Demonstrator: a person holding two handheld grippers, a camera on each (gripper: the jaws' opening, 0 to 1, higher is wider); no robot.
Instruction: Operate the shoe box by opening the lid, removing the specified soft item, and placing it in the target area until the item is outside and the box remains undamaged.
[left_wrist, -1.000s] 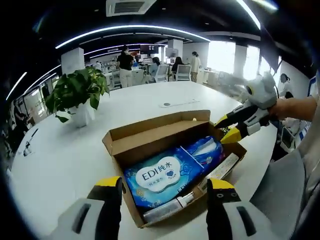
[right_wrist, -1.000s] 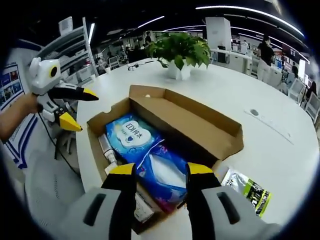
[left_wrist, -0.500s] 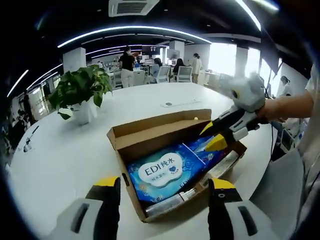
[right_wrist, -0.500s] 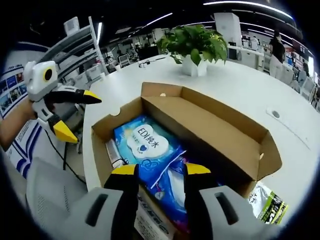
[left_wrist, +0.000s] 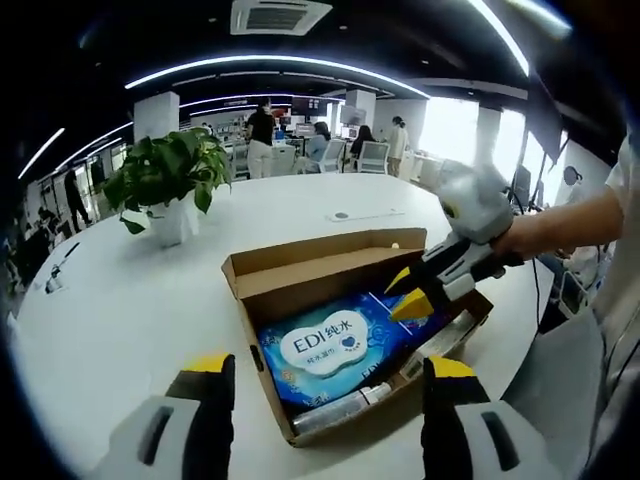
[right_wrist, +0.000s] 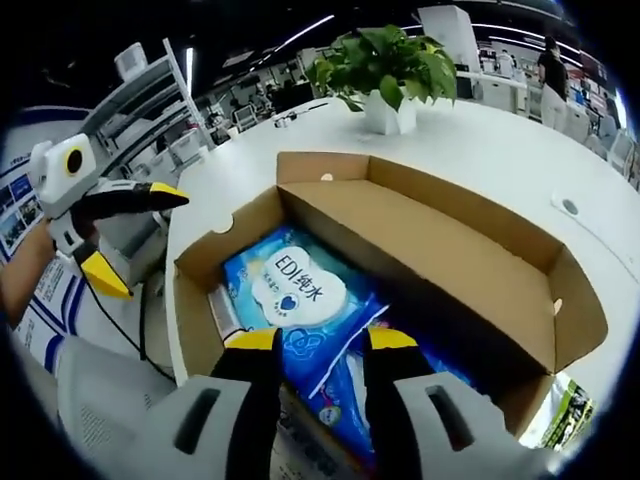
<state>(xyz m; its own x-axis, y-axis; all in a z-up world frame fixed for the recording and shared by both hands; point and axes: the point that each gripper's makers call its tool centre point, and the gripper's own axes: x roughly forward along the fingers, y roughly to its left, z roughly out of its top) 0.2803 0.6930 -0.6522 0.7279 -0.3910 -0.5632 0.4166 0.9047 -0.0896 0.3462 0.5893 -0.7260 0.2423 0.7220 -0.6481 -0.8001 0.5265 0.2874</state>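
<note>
Lowered since a second ago: right gripper (right_wrist: 318, 342), now down inside the open brown cardboard shoe box (left_wrist: 300, 275), seen from the left gripper view with yellow-tipped jaws over the box's right half, where earlier it hovered outside the box's far right corner. Drawn closer in the right gripper view: box interior, now much larger than before. Unchanged: box position on the white round table (left_wrist: 120, 300), lid flap folded back and standing open along the far side.

Right gripper: jaws parted, straddling the blue soft tissue pack with transparent window (right_wrist: 345, 385) at the near end of the box; contact with the pack not discernible. Held by a person's hand and forearm (left_wrist: 560, 222).

Left gripper (left_wrist: 325, 365): jaws spread wide, poised above the near edge of the box, touching nothing; visible also in the right gripper view at far left (right_wrist: 125, 235), well apart from the box.

Inside the box: blue rectangular wet-wipe pack with white oval label (right_wrist: 290, 290), lying flat, just beside the tissue pack; slim silver tube (left_wrist: 340, 408) along the box's near wall in the left gripper view.

Elsewhere: potted green plant in white pot (left_wrist: 165, 180) on the table beyond the box; green-and-black printed packet (right_wrist: 565, 410) on the table beside the box corner; several people (left_wrist: 262, 140) standing in the office background.
</note>
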